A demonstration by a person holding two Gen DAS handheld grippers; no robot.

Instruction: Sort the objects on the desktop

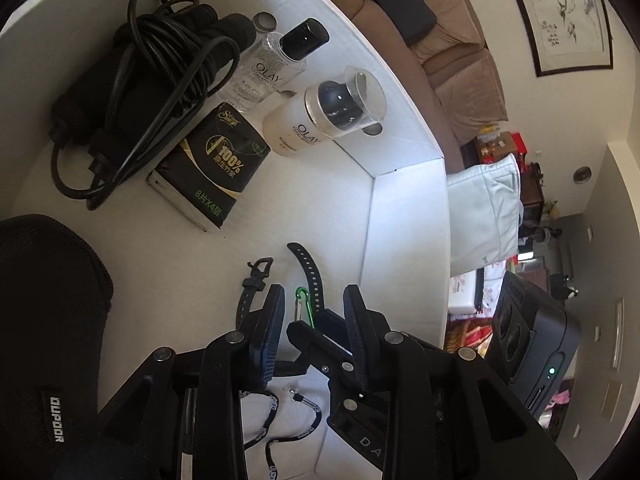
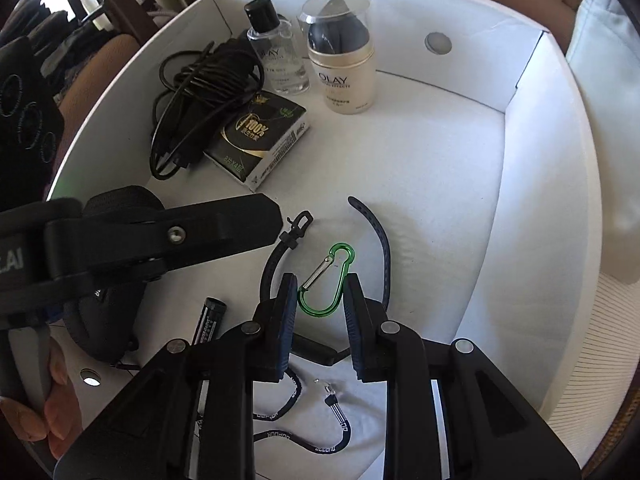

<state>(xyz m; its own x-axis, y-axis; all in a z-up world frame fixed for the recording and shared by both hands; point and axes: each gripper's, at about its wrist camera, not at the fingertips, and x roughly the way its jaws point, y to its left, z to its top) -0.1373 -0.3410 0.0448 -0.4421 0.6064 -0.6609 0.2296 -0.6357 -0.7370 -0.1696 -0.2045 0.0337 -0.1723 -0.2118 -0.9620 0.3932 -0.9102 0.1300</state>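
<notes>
Two bottles (image 2: pixel 346 76) read OLAY; the pouch (image 1: pixel 48 320) reads OUPOOR. The right gripper (image 2: pixel 322 292) pinches the green carabiner (image 2: pixel 326 280), looped toward twelve o'clock; the left gripper (image 1: pixel 314 308) stands narrowly parted, empty.

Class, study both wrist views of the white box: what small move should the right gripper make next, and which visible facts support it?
Probably open the right gripper slightly and lift away. The green carabiner between its fingertips already lies on the floor of the white box, over the watch strap, so it looks delivered. Whether the pads are gripping it is unclear.
</notes>
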